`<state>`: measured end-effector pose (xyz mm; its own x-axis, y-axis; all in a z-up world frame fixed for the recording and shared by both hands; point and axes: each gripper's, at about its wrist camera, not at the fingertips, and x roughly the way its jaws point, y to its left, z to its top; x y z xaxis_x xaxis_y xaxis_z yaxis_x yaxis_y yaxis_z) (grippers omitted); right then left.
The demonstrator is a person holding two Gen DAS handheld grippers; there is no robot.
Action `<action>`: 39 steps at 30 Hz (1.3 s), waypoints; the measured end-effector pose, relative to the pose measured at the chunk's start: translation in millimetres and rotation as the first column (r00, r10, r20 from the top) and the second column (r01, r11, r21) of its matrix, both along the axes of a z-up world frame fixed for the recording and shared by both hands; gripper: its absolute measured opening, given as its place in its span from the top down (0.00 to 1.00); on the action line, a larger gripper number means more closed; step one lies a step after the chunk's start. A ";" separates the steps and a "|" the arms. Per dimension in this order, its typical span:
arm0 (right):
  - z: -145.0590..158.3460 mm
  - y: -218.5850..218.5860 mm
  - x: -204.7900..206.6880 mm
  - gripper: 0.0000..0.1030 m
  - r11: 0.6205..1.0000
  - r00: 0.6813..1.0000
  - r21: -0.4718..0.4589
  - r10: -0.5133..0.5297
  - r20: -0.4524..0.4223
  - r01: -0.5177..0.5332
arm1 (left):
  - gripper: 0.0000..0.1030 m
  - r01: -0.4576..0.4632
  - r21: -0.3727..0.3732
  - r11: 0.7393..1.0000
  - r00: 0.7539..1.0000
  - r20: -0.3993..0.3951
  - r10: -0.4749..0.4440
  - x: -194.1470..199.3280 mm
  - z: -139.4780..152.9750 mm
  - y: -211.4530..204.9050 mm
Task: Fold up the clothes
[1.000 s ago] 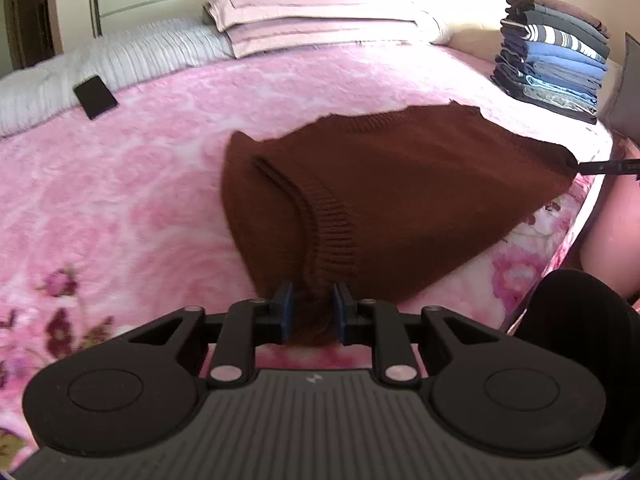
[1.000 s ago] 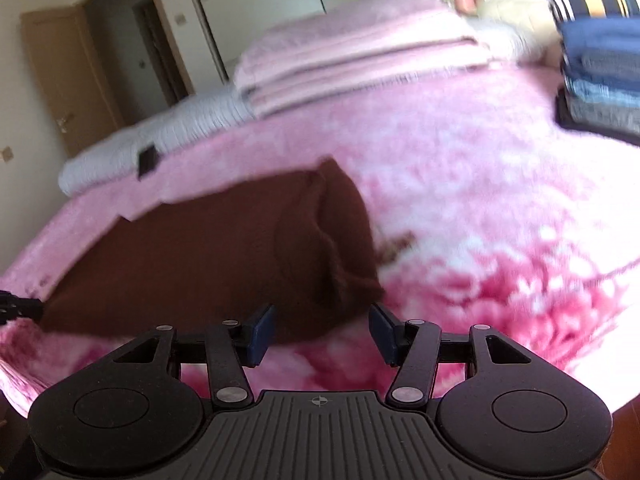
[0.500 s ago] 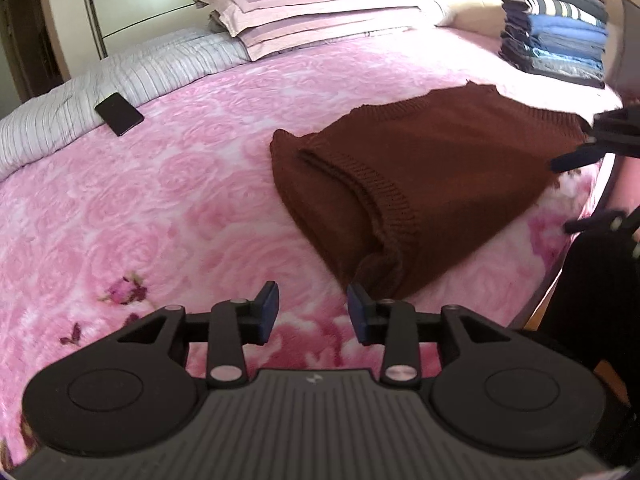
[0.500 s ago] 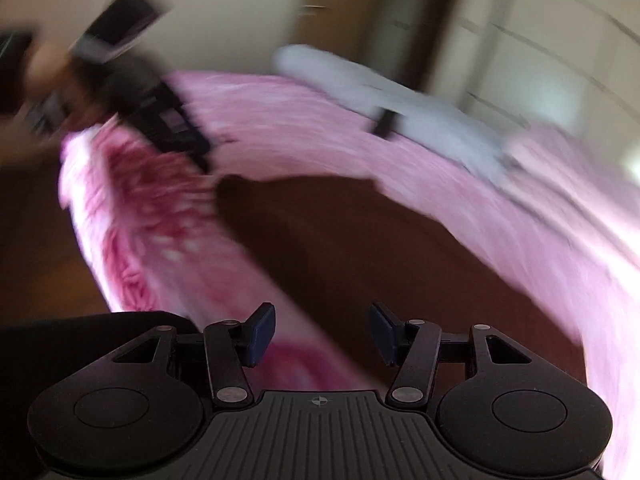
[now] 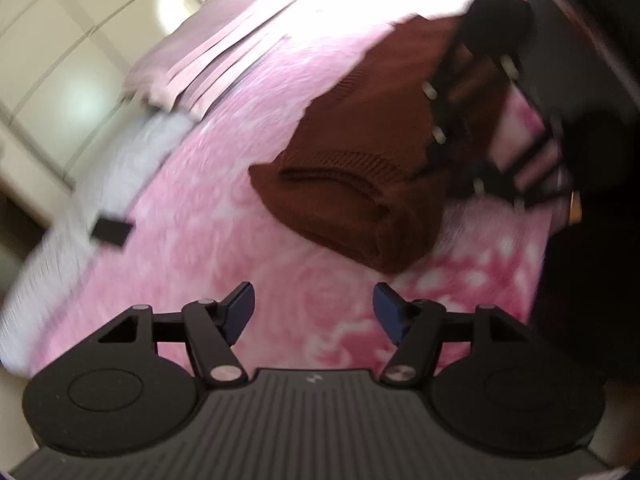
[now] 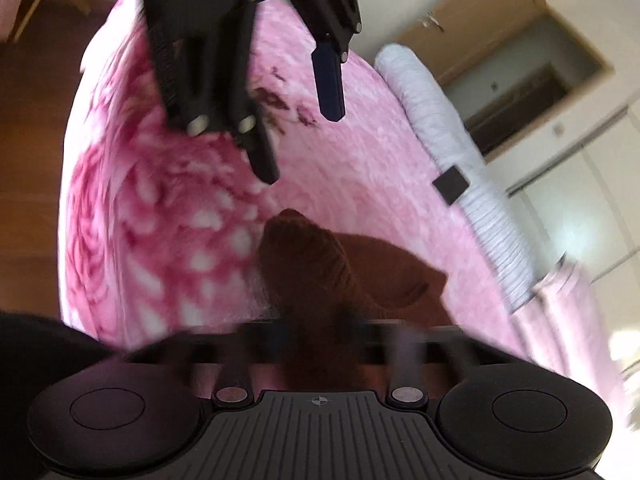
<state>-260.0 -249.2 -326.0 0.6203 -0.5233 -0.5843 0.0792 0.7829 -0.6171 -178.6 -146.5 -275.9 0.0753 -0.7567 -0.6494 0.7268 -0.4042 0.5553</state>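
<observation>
Left wrist: our left claw (image 5: 313,310) hangs wide and empty over the bed (image 5: 192,216), short of the folded brown sweater (image 5: 360,184). Right wrist: we cannot tell the right claw's (image 6: 320,344) state through blur, though sweater (image 6: 316,272) bunches there; a hasty pull could undo the fold.

Left tool (image 5: 313,313) spread, above blanket (image 5: 208,216); sweater (image 5: 360,184) ahead.

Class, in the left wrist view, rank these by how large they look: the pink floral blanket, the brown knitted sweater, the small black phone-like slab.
1. Pink floral blanket, covering most of the bed.
2. Brown knitted sweater, partly hidden by the right gripper.
3. Small black phone-like slab, farther from the camera, so its look understates it.
</observation>
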 end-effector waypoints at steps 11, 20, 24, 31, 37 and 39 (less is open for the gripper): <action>42.7 -34.6 -32.5 0.88 0.975 0.960 0.213 -0.116 0.254 0.061 | 0.76 0.324 -0.015 0.946 0.919 0.242 -0.311 -12.9 -26.9 -66.7; 86.1 -64.0 -107.1 0.88 0.860 0.767 0.497 -0.395 0.507 0.114 | 0.90 0.334 -0.185 0.924 0.937 0.173 -0.304 -52.0 29.6 -108.6; 101.2 -69.5 -156.4 0.88 0.821 0.647 0.553 -0.501 0.575 0.144 | 0.90 0.395 -0.242 0.886 0.915 0.192 -0.356 -104.2 53.0 -135.6; 111.1 -82.8 -259.4 0.88 0.715 0.407 0.665 -0.685 0.604 0.217 | 0.92 0.514 -0.257 0.818 0.857 0.187 -0.480 -221.2 48.0 -199.1; 73.0 -107.0 -326.8 0.89 0.521 0.240 0.813 -0.851 0.468 0.260 | 0.85 0.490 -0.159 0.857 0.871 0.052 -0.488 -274.3 4.2 -239.3; 60.3 -112.9 -343.0 0.88 0.442 0.206 0.865 -0.893 0.400 0.237 | 0.77 0.463 -0.119 0.878 0.886 0.018 -0.464 -272.4 -7.0 -242.6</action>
